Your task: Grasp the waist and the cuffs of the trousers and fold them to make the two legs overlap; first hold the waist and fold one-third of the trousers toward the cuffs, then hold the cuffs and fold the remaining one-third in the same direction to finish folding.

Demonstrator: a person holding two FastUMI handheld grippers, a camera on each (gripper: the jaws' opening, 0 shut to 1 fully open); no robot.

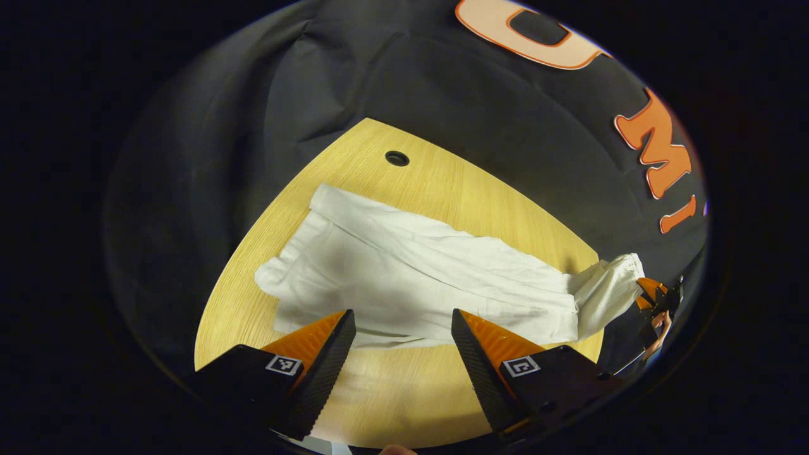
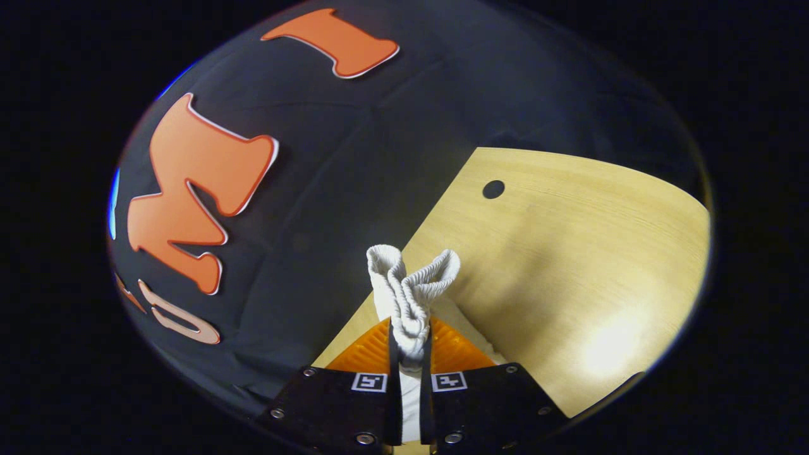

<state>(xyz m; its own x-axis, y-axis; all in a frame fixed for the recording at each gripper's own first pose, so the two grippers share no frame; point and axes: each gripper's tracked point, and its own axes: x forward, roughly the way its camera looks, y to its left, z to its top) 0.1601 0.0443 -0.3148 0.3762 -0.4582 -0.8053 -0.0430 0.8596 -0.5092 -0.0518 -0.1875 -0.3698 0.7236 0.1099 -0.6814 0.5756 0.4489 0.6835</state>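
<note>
White trousers (image 1: 411, 278) lie flat along wooden surface (image 1: 404, 392), legs apparently already overlapped. Right tool (image 2: 409, 354) clamps bunched elastic end (image 2: 411, 284) (waist or cuff, cannot tell), lifted past surface edge. Left tool (image 1: 401, 341) hovers, jaws spread, empty, just short of trousers' near edge. Advice: carry pinched end low and straight over trousers, keeping edges aligned. Bare wood beyond trousers, around cable hole (image 1: 397, 158), leaves room.

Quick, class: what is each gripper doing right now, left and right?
Left gripper: open, holding nothing, above the white cloth trousers on the light wooden table.
Right gripper: shut on the trousers' ribbed end.
</note>
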